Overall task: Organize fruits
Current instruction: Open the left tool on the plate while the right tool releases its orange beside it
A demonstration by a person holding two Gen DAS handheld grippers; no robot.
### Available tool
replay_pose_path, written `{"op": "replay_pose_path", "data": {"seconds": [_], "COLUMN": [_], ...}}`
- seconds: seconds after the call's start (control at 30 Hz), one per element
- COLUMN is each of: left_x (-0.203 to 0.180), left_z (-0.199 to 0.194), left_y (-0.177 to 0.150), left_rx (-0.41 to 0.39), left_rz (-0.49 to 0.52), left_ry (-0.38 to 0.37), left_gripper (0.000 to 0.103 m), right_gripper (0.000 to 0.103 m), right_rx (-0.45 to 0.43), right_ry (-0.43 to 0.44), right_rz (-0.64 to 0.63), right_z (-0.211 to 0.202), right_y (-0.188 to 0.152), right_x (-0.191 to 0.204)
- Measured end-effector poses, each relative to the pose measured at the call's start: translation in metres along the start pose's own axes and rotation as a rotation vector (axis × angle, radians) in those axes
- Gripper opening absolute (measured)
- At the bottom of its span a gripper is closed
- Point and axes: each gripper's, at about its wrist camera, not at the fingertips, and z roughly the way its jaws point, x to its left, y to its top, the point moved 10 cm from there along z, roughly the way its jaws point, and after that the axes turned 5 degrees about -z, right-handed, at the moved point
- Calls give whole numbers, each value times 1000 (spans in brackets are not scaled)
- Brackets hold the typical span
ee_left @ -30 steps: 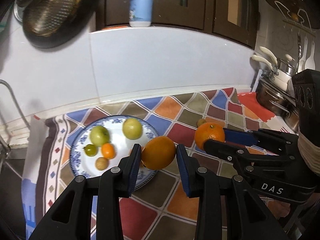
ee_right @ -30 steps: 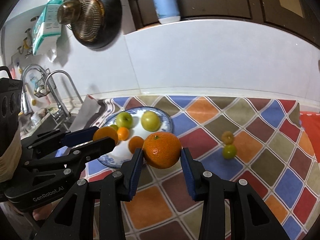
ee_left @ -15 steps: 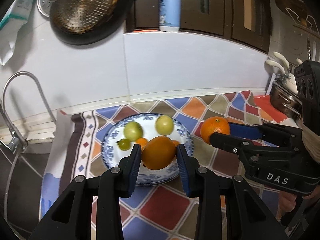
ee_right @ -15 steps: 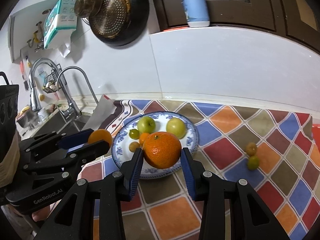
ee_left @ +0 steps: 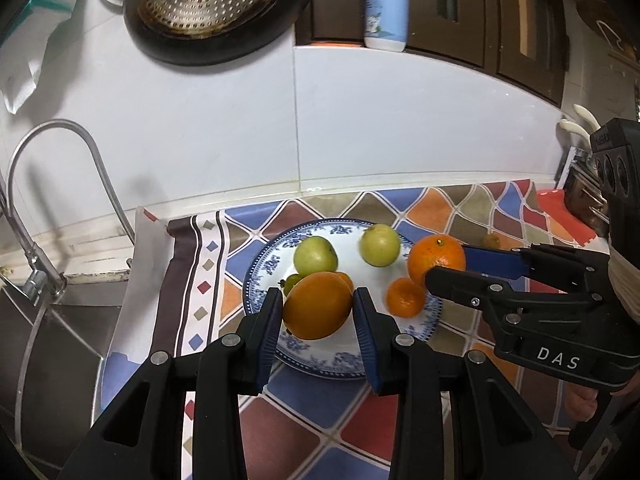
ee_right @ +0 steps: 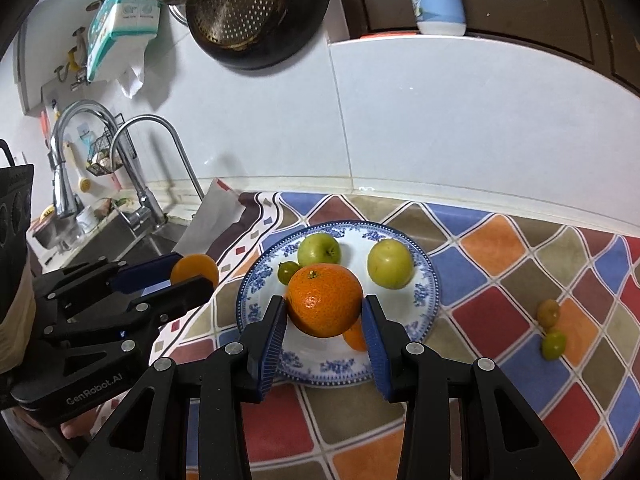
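Observation:
My left gripper (ee_left: 316, 308) is shut on a smooth orange (ee_left: 317, 306) held over the near part of the blue-patterned plate (ee_left: 264, 268). My right gripper (ee_right: 325, 314) is shut on a dimpled orange (ee_right: 325, 305) above the same plate (ee_right: 424, 280). On the plate lie two green apples (ee_right: 319, 249) (ee_right: 390, 264), a small green fruit (ee_right: 288, 272) and a small orange fruit (ee_left: 405, 297). In the left wrist view the right gripper (ee_left: 444, 266) comes in from the right with its orange (ee_left: 436, 258). In the right wrist view the left gripper (ee_right: 188, 276) shows at the left with its orange (ee_right: 195, 269).
The plate sits on a checkered cloth (ee_right: 500, 280). Two small fruits (ee_right: 547, 312) (ee_right: 553, 345) lie on the cloth to the right. A sink with taps (ee_right: 136, 168) is at the left. A white tiled wall (ee_left: 400, 128) rises behind, with a pan (ee_left: 216, 8) hanging and a bottle (ee_left: 386, 4) on the ledge.
Both grippers have moved left with their oranges, from over the cloth to over the plate. The sink and taps have come into view.

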Motion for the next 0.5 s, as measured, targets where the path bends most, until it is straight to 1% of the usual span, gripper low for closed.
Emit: {"op": "replay_pose_path", "data": {"seconds": [0.17,0.5], "left_x": [9,20], "left_z": [19,59], "left_y": [-2,-16], "left_rx": [23,91], "left_rz": [-16,-9], "left_ry": [7,21], "left_gripper": [36,36], "right_gripper": [40,40], "right_rx": [23,84], "right_ry": [-4,-5], "right_rz": [-2,23], "right_z": [21,65], "right_y": [4,0], "right_x": [-3,-15]}}
